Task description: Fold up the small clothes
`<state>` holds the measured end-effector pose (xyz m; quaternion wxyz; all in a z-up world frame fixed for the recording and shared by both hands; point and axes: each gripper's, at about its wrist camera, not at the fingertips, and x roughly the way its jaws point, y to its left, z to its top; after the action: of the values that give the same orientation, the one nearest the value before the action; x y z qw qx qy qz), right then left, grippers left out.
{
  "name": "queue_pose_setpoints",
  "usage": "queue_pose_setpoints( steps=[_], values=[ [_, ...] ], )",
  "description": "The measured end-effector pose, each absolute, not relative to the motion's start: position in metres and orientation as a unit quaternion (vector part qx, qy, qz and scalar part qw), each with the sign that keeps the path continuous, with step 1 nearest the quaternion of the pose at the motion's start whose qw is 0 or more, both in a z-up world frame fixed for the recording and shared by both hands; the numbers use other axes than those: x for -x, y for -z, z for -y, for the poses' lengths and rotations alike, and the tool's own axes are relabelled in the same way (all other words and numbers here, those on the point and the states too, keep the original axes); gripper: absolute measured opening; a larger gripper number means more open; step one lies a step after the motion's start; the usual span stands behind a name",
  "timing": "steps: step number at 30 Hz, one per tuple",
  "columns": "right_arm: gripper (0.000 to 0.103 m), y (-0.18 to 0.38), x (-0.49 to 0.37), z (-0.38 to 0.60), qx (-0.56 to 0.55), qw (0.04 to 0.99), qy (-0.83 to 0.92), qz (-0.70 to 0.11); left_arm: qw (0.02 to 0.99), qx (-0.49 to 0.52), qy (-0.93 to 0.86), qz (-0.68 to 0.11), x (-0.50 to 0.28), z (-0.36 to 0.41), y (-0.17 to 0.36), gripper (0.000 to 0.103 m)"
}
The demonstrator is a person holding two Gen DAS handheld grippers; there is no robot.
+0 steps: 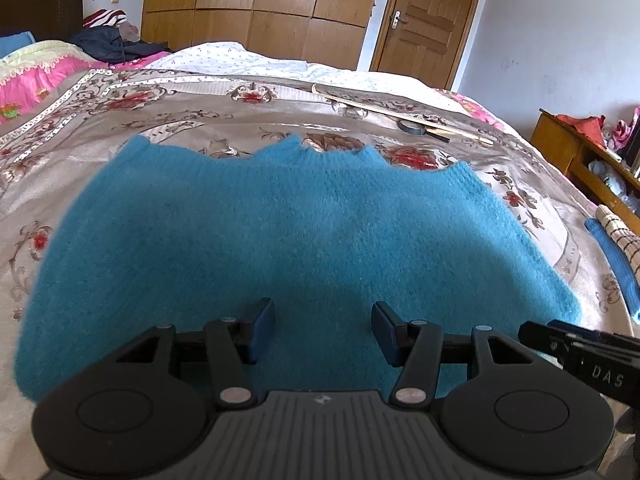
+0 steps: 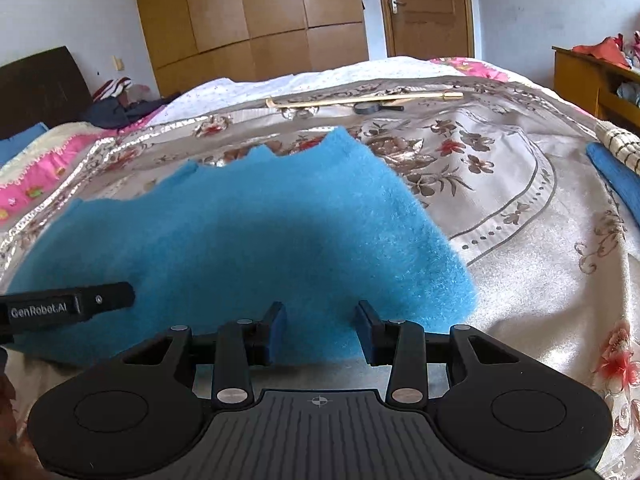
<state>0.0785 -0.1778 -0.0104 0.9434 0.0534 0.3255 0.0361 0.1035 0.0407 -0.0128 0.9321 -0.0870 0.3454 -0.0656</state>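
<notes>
A fuzzy blue knitted garment (image 1: 280,232) lies flat on the floral bedspread (image 1: 80,128), its scalloped edge at the far side. My left gripper (image 1: 323,320) is open and empty, just above the garment's near part. My right gripper (image 2: 321,320) is open and empty over the garment's (image 2: 260,232) near right edge. The right gripper's finger shows at the right edge of the left wrist view (image 1: 576,344). The left gripper's finger shows at the left edge of the right wrist view (image 2: 72,304).
A folded stack of a blue and a checked cloth (image 1: 616,248) lies at the bed's right edge, also in the right wrist view (image 2: 618,168). A long wooden stick (image 2: 360,100) and a magnifying glass (image 2: 372,109) lie at the far side. Dark clothes (image 1: 108,42) sit by the headboard. A wooden shelf (image 1: 580,160) stands at right.
</notes>
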Motion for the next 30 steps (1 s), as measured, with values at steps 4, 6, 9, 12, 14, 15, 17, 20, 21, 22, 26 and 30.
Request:
queue_pose_setpoints(
  steps=[4, 6, 9, 12, 14, 15, 17, 20, 21, 22, 26, 30],
  values=[
    [0.038, 0.013, -0.079, 0.178, -0.057, 0.941, -0.038, -0.331, 0.931, 0.084, 0.066, -0.349, -0.102, -0.042, 0.014, 0.064],
    [0.038, 0.014, -0.079, 0.179, -0.059, 0.941, -0.038, -0.330, 0.930, 0.085, 0.065, -0.351, -0.103, -0.042, 0.015, 0.064],
    [0.038, 0.013, -0.079, 0.181, -0.066, 0.941, -0.038, -0.329, 0.931, 0.084, 0.065, -0.350, -0.103, -0.042, 0.015, 0.064],
    [0.038, 0.012, -0.080, 0.181, -0.070, 0.943, -0.036, -0.324, 0.931, 0.089, 0.065, -0.348, -0.102, -0.043, 0.015, 0.064],
    [0.038, 0.012, -0.080, 0.185, -0.077, 0.943, -0.031, -0.321, 0.932, 0.091, 0.066, -0.344, -0.101, -0.044, 0.014, 0.064],
    [0.038, 0.011, -0.080, 0.189, -0.084, 0.944, -0.026, -0.318, 0.933, 0.091, 0.065, -0.343, -0.101, -0.043, 0.014, 0.064],
    [0.038, 0.009, -0.079, 0.201, -0.108, 0.943, -0.017, -0.314, 0.933, 0.093, 0.065, -0.342, -0.101, -0.044, 0.015, 0.064],
    [0.038, 0.006, -0.076, 0.222, -0.150, 0.939, -0.001, -0.308, 0.934, 0.095, 0.063, -0.338, -0.102, -0.043, 0.016, 0.064],
    [0.038, 0.006, -0.075, 0.230, -0.164, 0.938, 0.006, -0.305, 0.935, 0.093, 0.062, -0.336, -0.101, -0.043, 0.016, 0.064],
    [0.038, 0.006, -0.074, 0.236, -0.177, 0.936, 0.009, -0.303, 0.936, 0.090, 0.062, -0.333, -0.101, -0.041, 0.016, 0.064],
    [0.038, 0.008, -0.073, 0.269, -0.234, 0.926, 0.020, -0.295, 0.942, 0.081, 0.061, -0.321, -0.100, -0.035, 0.017, 0.064],
    [0.039, 0.015, -0.094, 0.300, -0.278, 0.909, 0.004, -0.310, 0.946, 0.070, 0.061, -0.311, -0.098, -0.029, 0.018, 0.065]
  ],
)
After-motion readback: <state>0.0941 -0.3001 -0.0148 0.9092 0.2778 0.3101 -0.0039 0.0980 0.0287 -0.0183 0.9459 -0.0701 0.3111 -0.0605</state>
